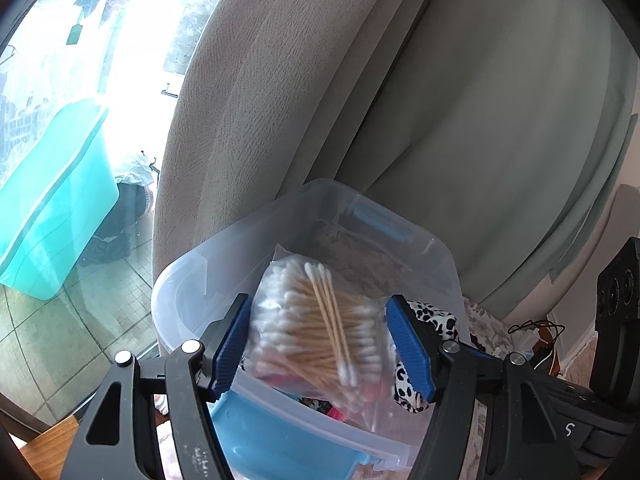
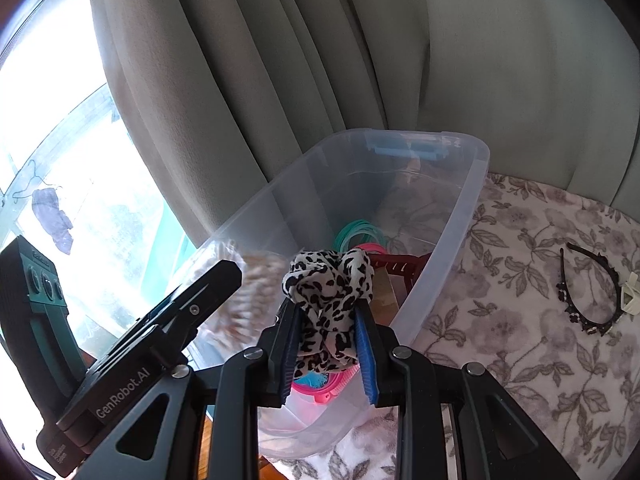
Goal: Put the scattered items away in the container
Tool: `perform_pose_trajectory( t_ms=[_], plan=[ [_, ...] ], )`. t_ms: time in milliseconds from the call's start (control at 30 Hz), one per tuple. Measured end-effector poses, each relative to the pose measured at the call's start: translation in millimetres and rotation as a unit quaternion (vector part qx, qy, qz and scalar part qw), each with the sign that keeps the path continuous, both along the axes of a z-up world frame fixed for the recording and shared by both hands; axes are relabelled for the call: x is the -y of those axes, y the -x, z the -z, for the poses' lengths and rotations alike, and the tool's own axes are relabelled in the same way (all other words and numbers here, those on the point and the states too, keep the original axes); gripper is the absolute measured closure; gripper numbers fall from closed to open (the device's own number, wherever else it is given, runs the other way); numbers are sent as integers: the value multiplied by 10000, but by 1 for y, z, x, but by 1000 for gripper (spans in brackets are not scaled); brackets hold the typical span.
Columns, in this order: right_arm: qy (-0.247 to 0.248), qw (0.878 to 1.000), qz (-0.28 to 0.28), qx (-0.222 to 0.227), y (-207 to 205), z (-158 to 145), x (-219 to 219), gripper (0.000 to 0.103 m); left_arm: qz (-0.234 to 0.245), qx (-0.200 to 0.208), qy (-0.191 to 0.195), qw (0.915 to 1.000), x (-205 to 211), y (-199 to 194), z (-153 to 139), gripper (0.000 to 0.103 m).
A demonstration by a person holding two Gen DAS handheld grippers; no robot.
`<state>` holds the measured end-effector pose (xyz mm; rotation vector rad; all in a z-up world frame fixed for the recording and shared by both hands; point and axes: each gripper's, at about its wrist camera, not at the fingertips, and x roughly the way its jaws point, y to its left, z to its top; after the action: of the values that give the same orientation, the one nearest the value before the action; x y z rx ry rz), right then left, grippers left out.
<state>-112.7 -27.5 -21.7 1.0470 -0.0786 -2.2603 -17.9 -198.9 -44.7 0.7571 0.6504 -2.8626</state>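
Observation:
A clear plastic container [image 1: 180, 280] stands on a flowered cloth against the curtain. My left gripper [image 1: 320, 332] is shut on a clear bag of cotton swabs [image 1: 316, 320], held just above the container's near end. My right gripper [image 2: 325, 308] is shut on a leopard-print scrunchie [image 2: 328, 280], also over the container [image 2: 468, 208]. Inside lie green hair bands [image 2: 360, 234], a dark red claw clip [image 2: 396, 266] and a pink-rimmed item [image 2: 320, 384]. On the cloth to the right rest a black headband [image 2: 588, 292] and a small white clip [image 2: 628, 294].
Grey-beige curtains [image 2: 280, 80] hang right behind the container. A window is at the left, with a teal tub [image 1: 52, 200] beyond the glass. The flowered cloth [image 2: 520, 320] spreads out to the right of the container. The two grippers sit close side by side.

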Motion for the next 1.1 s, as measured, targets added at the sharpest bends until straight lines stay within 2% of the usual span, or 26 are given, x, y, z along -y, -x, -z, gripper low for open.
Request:
perform_pose_trajectory(
  t_ms=[133, 200, 300, 367, 467, 533, 600, 667, 900, 1100],
  plan=[
    [-5, 10000, -26, -22, 1, 1, 3, 73, -28, -4, 23, 10000, -3, -3, 0, 33],
    [-1, 10000, -14, -23, 3, 0, 5, 72, 5, -4, 29, 10000, -35, 4, -8, 33],
    [13, 10000, 59, -22, 3, -3, 4, 72, 167, -5, 33, 9999, -55, 29, -19, 33],
    [15, 10000, 56, -21, 4, -3, 5, 72, 166, -4, 25, 9999, -51, 31, -20, 33],
    [14, 10000, 53, -20, 6, -4, 7, 72, 147, -4, 37, 9999, -48, 12, -26, 33],
    [11, 10000, 57, -31, 7, -4, 8, 71, 153, 2, 29, 9999, -24, 18, -15, 33],
    [8, 10000, 61, -43, 7, -4, 8, 70, 160, 7, 5, 9999, -11, 39, 9, 33],
    [5, 10000, 61, -55, 7, -4, 9, 68, 169, 5, -32, 9999, -7, 41, 10, 33],
    [-25, 9999, 70, -96, 9, -5, 11, 60, 207, 48, -164, 9996, -8, 37, 9, 33],
    [-3, 9998, 143, -118, 2, -8, 4, 54, 193, 200, -97, 9996, -18, 34, 3, 33]
  ],
)
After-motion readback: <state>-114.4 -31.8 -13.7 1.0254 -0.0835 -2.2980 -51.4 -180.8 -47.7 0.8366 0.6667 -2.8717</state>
